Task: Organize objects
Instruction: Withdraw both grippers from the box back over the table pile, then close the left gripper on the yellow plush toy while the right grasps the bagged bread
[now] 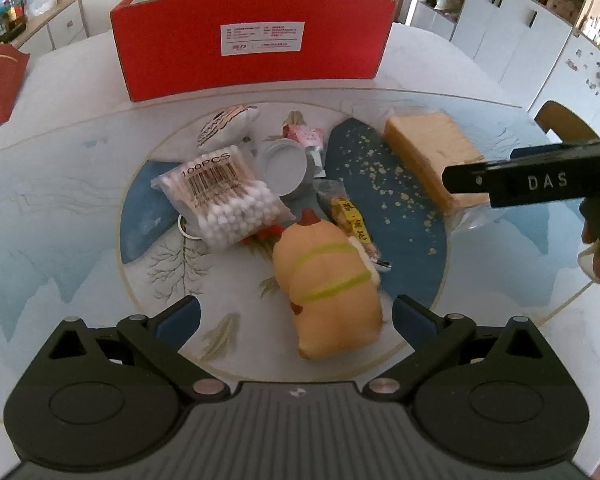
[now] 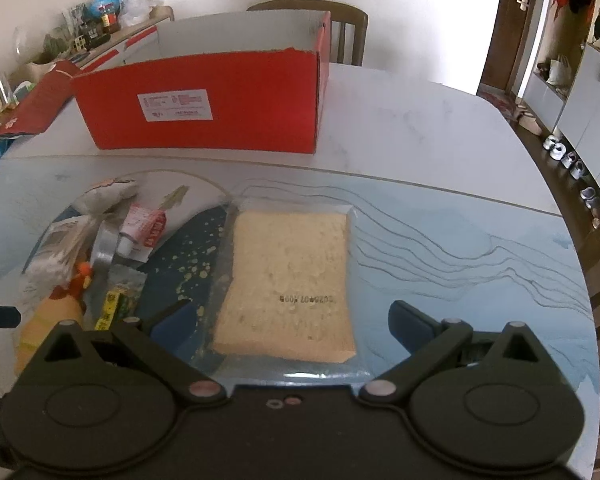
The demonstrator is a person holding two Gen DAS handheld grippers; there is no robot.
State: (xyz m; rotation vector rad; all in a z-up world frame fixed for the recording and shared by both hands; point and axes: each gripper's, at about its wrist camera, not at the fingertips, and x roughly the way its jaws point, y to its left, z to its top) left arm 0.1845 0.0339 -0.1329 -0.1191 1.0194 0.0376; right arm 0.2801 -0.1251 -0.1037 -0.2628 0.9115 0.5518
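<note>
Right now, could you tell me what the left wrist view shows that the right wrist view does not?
Only the left wrist view shows the 100PCS print on the cotton swab bag and the open left gripper over the squishy toy. Only the right wrist view shows the date stamp on the bread packet, below the open right gripper. Both show the red box on the table.

White cabinets, wooden chair

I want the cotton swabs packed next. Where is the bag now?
In the left wrist view, the cotton swab bag lies left of centre on the table mat, beside the round white lid and behind the yellow plush toy.
</note>
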